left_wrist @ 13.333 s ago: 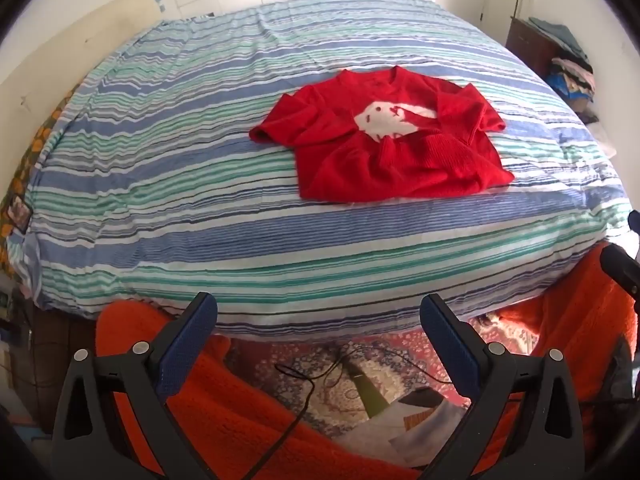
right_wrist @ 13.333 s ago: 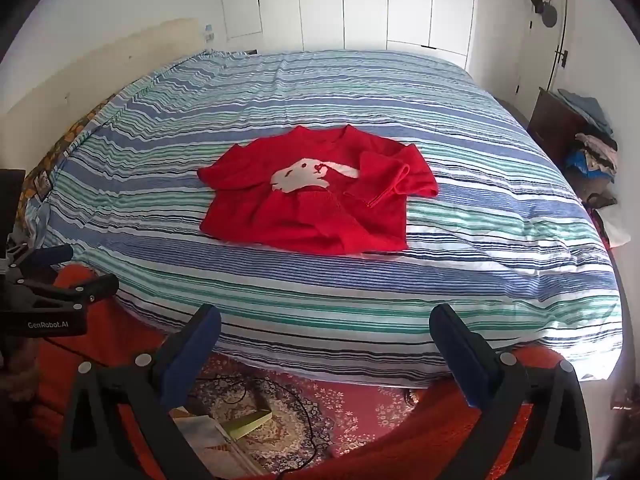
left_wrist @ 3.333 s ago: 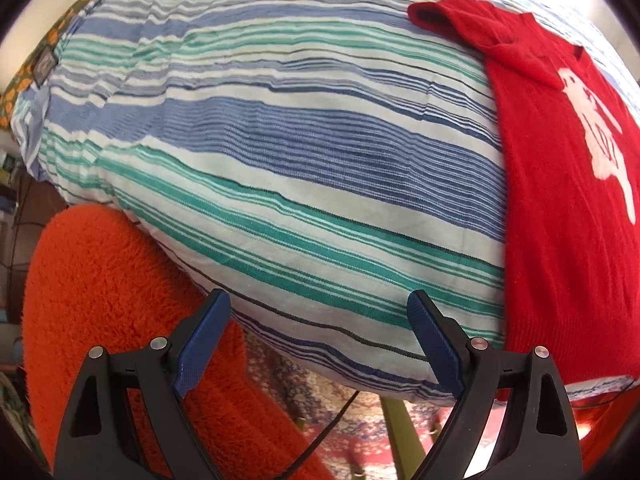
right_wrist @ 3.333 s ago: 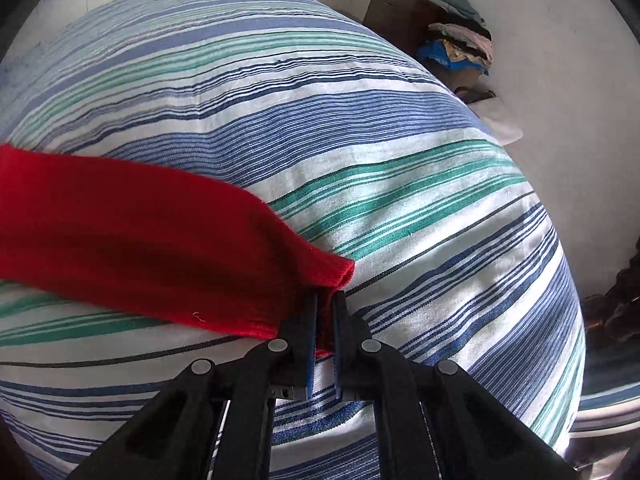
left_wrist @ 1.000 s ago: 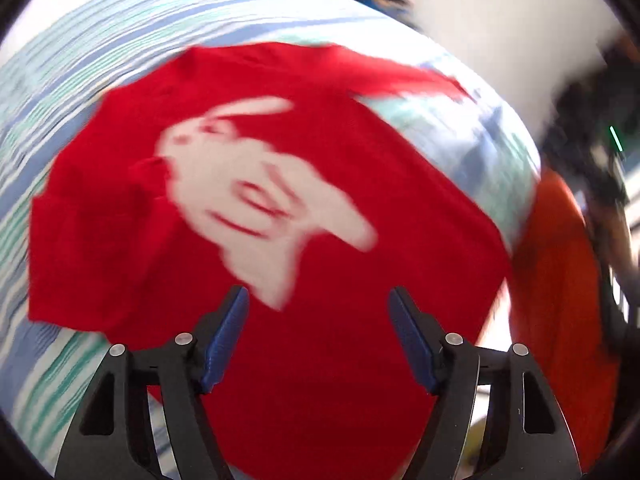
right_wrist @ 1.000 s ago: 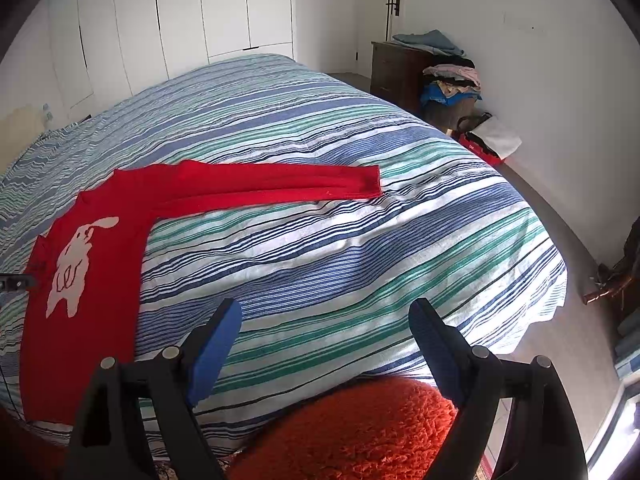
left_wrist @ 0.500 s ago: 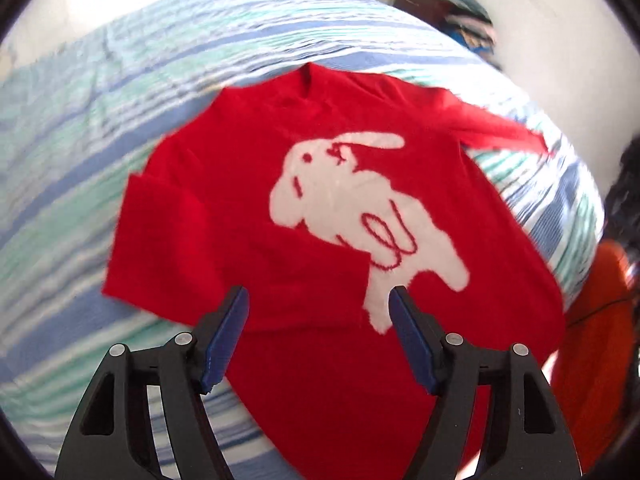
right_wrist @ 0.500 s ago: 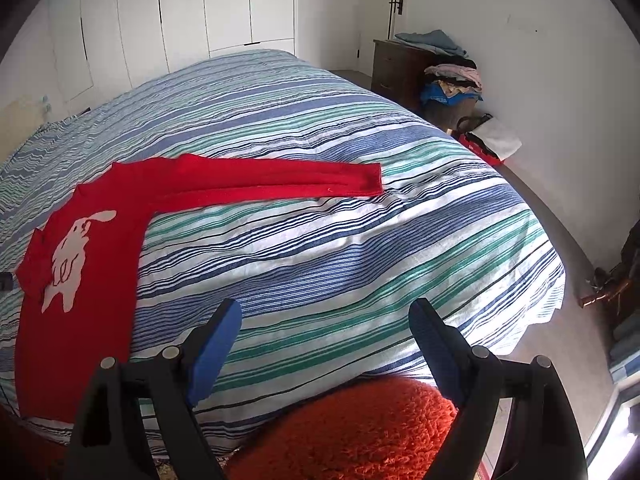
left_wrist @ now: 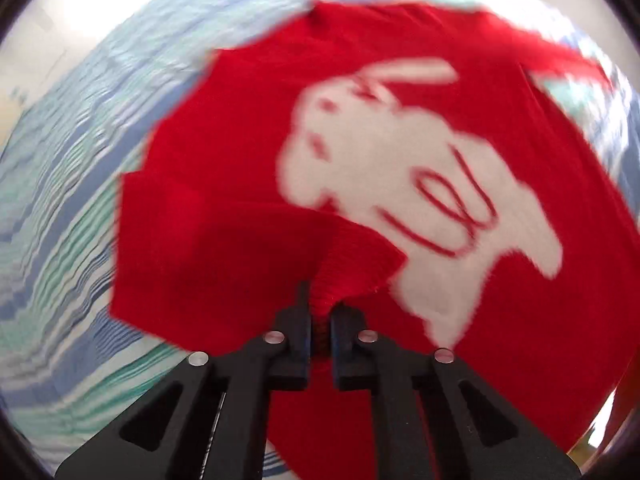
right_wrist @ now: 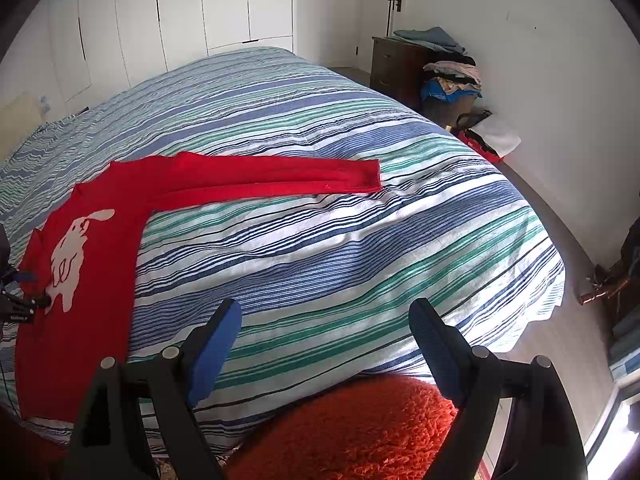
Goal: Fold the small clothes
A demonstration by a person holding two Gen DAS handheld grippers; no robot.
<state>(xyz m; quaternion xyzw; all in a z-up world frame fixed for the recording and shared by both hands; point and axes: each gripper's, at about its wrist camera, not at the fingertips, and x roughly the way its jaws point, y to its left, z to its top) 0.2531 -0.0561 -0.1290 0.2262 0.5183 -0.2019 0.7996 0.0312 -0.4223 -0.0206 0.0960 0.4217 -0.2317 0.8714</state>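
A red sweater (left_wrist: 248,208) with a white rabbit on its front lies on the striped bed. My left gripper (left_wrist: 320,312) is shut on the cuff of its folded sleeve (left_wrist: 352,268), which lies over the sweater's body; this view is blurred. In the right wrist view the sweater (right_wrist: 100,248) is at the left, its other sleeve (right_wrist: 280,178) stretched out flat to the right. My right gripper (right_wrist: 320,344) is open and empty above the bed's near edge. The left gripper (right_wrist: 24,300) shows at the far left edge.
The striped blue, green and white bedspread (right_wrist: 340,248) covers the bed. An orange fluffy cloth (right_wrist: 352,428) lies below the right gripper. A dark dresser (right_wrist: 396,64) and a pile of clothes (right_wrist: 452,76) stand by the far right wall. White wardrobe doors (right_wrist: 180,8) are behind the bed.
My left gripper has dropped onto the sweater and closed on the folded sleeve's cuff. The right gripper has stayed open and almost still.
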